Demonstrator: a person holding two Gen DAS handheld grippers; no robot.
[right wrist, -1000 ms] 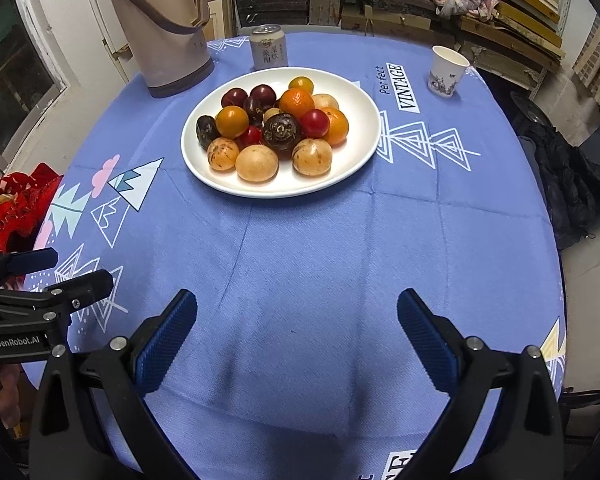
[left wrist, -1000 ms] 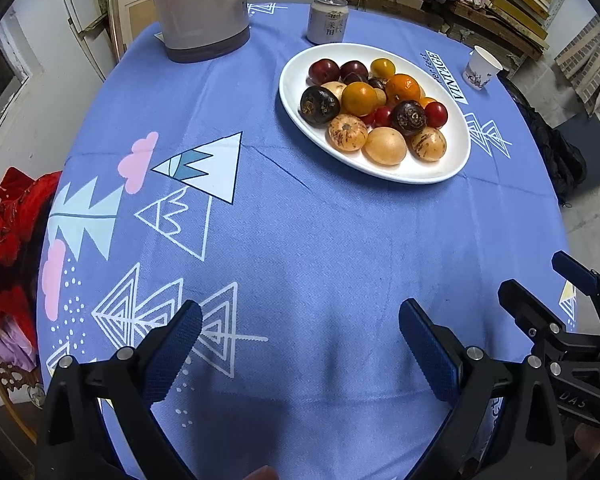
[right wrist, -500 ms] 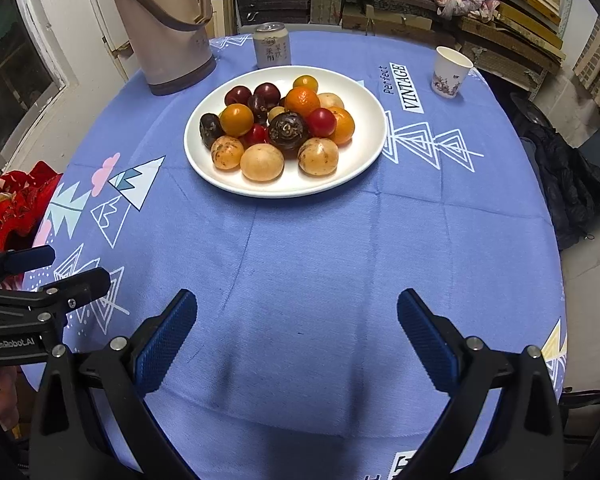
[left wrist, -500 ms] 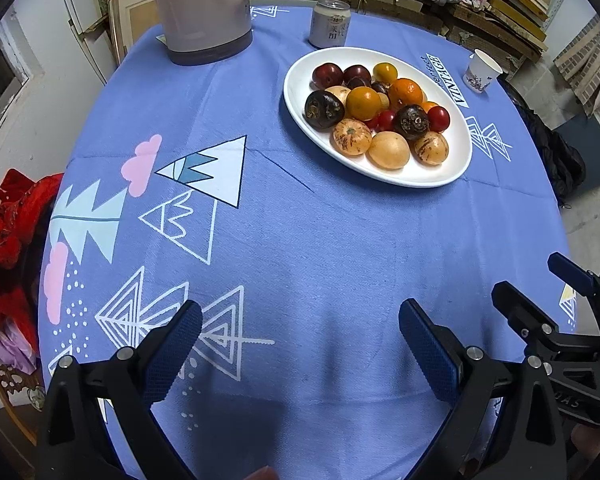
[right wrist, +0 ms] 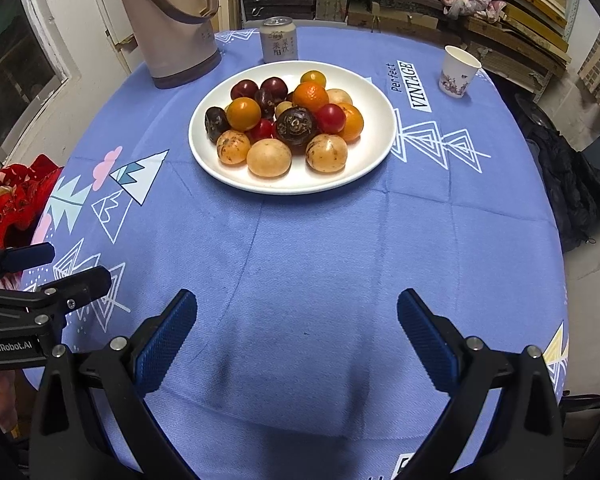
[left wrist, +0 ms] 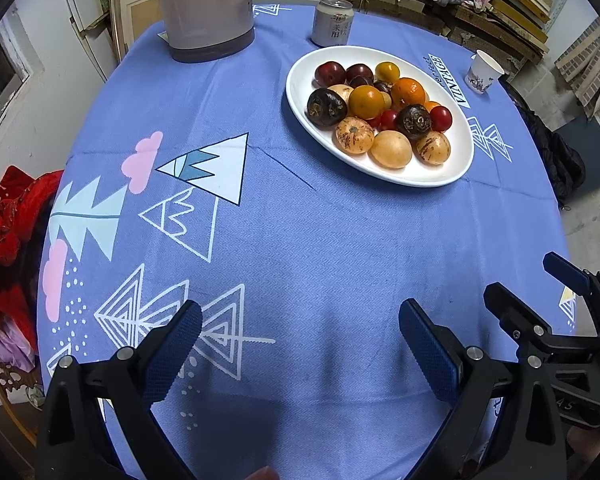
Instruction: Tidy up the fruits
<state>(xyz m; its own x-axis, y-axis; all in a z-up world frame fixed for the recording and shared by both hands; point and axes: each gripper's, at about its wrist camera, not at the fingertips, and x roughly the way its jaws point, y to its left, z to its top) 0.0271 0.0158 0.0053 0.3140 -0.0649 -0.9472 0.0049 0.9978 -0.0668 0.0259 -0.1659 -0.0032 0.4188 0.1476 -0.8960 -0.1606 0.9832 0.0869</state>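
Observation:
A white oval plate sits on the blue patterned tablecloth, piled with several fruits: oranges, red tomatoes, dark plums, dark round fruits and tan speckled ones. My left gripper is open and empty over the near part of the table, well short of the plate. My right gripper is open and empty, also near the table's front edge. Each gripper shows at the side of the other's view.
A tall beige thermos jug stands at the back left. A drink can stands just behind the plate. A paper cup is at the back right. Red cloth lies off the table's left edge.
Both grippers have drifted slightly backward and down, so the plate sits a little lower in both views. Nothing was gripped or released.

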